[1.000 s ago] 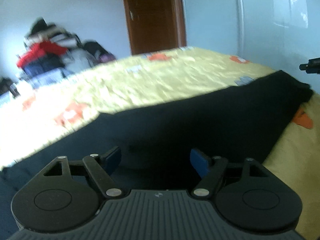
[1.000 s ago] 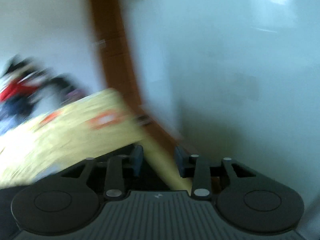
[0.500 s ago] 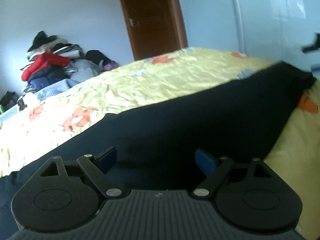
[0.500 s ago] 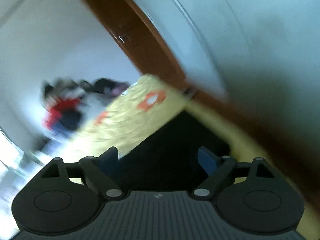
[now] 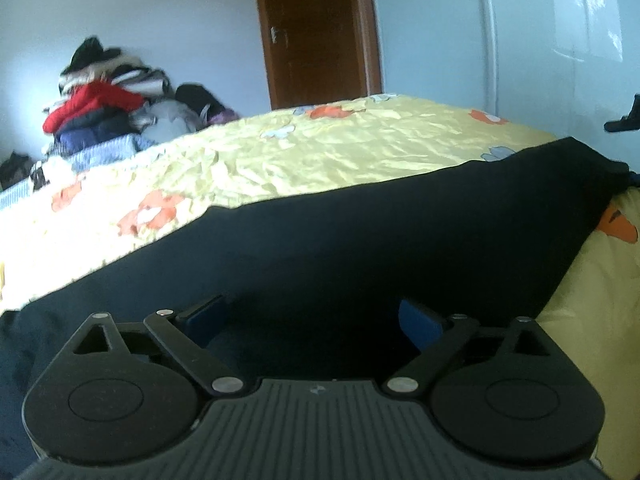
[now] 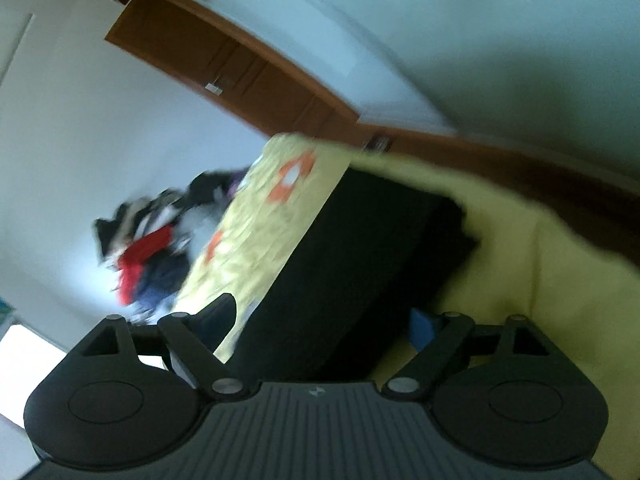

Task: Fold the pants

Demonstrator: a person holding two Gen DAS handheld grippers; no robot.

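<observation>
Dark navy pants (image 5: 360, 240) lie stretched across a yellow flowered bedsheet (image 5: 320, 152), running from the lower left to the far right. My left gripper (image 5: 312, 314) hovers low over them. Its jaws are opening, the cloth lies under the blue pads (image 5: 420, 320), and nothing is pinched. The right wrist view is rolled sideways. There my right gripper (image 6: 322, 318) stands wide over one end of the pants (image 6: 380, 240), with its pads clear of the cloth.
A heap of clothes (image 5: 104, 112) is piled beyond the bed's far left side, also seen as a blurred clothes heap (image 6: 148, 248). A brown door (image 5: 316, 36) and pale walls stand behind. The sheet (image 6: 520, 260) drops off at the bed's right edge.
My right gripper went from nearly shut to wide open, rolled over sideways and came down toward the pants' end. My left gripper's jaws spread a little wider and the hand hardly moved.
</observation>
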